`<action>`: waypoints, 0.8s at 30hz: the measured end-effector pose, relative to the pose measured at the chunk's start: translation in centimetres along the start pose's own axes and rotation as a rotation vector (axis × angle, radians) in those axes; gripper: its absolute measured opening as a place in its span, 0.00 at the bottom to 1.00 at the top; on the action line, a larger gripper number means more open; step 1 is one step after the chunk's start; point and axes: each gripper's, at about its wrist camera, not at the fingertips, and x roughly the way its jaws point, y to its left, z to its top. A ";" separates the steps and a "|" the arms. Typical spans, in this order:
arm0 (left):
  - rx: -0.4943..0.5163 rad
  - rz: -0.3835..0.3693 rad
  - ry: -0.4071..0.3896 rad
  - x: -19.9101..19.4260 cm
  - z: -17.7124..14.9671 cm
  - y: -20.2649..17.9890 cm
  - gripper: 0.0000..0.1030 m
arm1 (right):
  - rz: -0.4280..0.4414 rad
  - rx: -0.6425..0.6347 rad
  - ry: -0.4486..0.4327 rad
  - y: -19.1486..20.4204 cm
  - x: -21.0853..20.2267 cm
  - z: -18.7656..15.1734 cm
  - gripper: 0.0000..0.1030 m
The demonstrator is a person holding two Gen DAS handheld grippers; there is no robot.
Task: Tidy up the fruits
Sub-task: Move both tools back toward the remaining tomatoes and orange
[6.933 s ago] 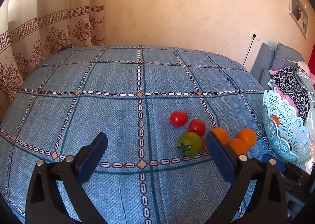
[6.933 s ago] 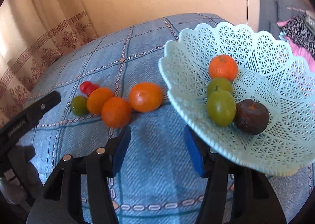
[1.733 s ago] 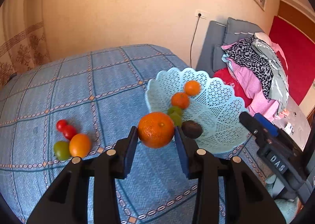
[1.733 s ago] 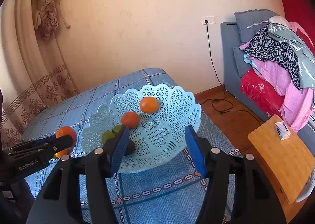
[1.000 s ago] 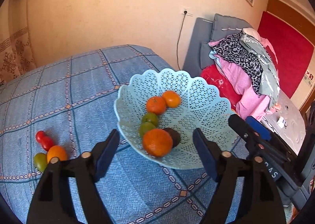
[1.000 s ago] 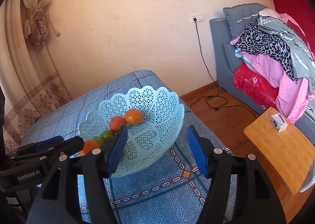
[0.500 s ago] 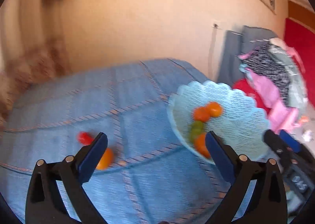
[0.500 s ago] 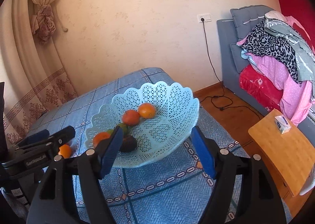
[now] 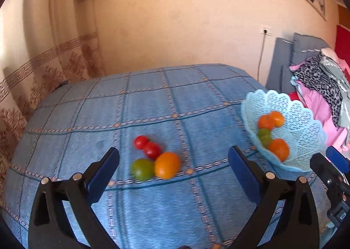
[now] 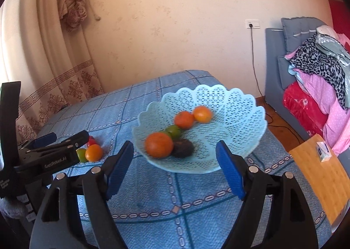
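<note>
**A:** So where's the fruit at? I can see the pale blue lacy plastic basket (image 10: 229, 104) near the edge of the bed, on the blue checked bedspread (image 9: 153, 100).

**B:** Yep, sitting upright, open side up. Inside it: a big orange mandarin (image 10: 159, 144) at the front, a dark brown round fruit (image 10: 182, 148) touching it, two green fruits (image 10: 172, 131) behind that, then two smaller orange mandarins (image 10: 193, 116) side by side toward the middle. They run in a rough line from the front rim back into the bowl.

**A:** And outside it?

**B:** A little cluster well apart from the basket: two red tomatoes (image 9: 147, 146), a green tomato (image 9: 142, 169) and an orange mandarin on the bedspread (image 9: 167, 165), all touching. That mandarin looks slightly oval, long side running left-right.

**A:** Grippers?

**B:** Left gripper (image 9: 174, 174) has its blue pads spread wide, nothing between them, aimed down at the cluster. Right gripper (image 10: 175, 169) is opening, nothing held, facing the basket.

**A:** Anything in the way?

**B:** Nope. A wooden side table (image 10: 323, 181) and a sofa piled with clothes (image 10: 317, 78) stand off to the right.
</note>
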 end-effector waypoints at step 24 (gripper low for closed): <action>-0.125 0.058 0.040 1.9 -3.6 10.5 0.95 | 0.215 -0.226 0.222 9.9 6.0 -1.3 0.77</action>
